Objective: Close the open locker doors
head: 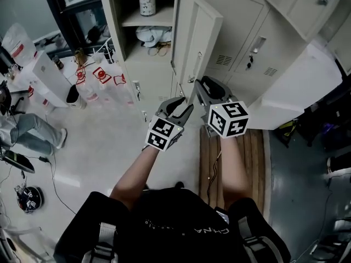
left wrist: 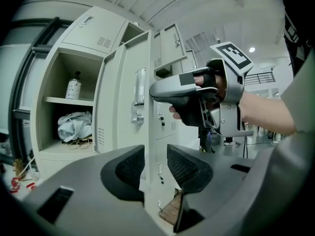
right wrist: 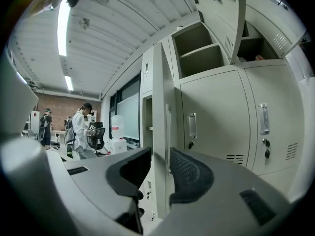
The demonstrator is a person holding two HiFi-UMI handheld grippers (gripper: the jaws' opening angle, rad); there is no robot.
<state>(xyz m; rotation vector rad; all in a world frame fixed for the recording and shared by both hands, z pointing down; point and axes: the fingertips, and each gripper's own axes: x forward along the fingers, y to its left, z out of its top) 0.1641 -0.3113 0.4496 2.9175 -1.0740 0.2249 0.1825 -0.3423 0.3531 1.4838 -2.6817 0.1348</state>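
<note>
A beige locker door (head: 197, 34) stands swung out from an open compartment (head: 145, 48) that holds a bottle (head: 147, 4) and crumpled cloth (head: 153, 36). My left gripper (head: 185, 109) hangs just below the door's lower corner, jaws open; in the left gripper view (left wrist: 156, 168) the door (left wrist: 123, 97) shows through the gap, apart from the pads. My right gripper (head: 202, 85) is at the door's free edge near the handle (left wrist: 140, 95). In the right gripper view (right wrist: 160, 173) its jaws stand apart with the door edge (right wrist: 160, 107) in the gap.
Upper locker doors (right wrist: 221, 9) hang open over an empty compartment (right wrist: 202, 48). A pale panel (head: 299, 86) juts out at right. A wooden board (head: 236, 163) lies on the floor below. Bags with red marks (head: 104, 78) sit left of the lockers; people (right wrist: 81, 127) stand far off.
</note>
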